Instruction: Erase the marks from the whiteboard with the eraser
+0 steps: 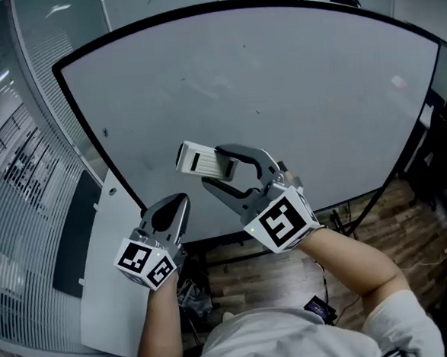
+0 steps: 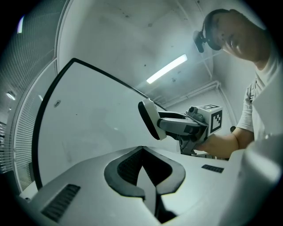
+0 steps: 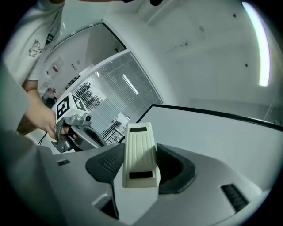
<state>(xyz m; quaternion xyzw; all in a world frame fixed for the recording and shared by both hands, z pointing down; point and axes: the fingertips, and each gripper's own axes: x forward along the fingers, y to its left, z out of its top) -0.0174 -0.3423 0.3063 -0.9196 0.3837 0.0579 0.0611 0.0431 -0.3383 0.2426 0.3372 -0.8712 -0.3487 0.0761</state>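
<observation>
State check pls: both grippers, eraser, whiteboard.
left gripper: shut, empty.
right gripper: shut on eraser.
eraser: clamped between the right jaws, dark felt side toward the board; contact unclear.
whiteboard: mostly clean, only faint smudges.

Count in view is 1 whiteboard (image 1: pixel 294 93), 1 eraser (image 1: pixel 199 159), 1 person (image 1: pixel 296 337), and 2 grippers, namely left gripper (image 1: pixel 180 201) and right gripper (image 1: pixel 216 167).

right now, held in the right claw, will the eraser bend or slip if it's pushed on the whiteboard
The eraser looks like a ribbed hard plastic shell, so probably stiff and light. The right claw pinches its sides near one end, so it may pivot when pressed on the whiteboard.
</observation>
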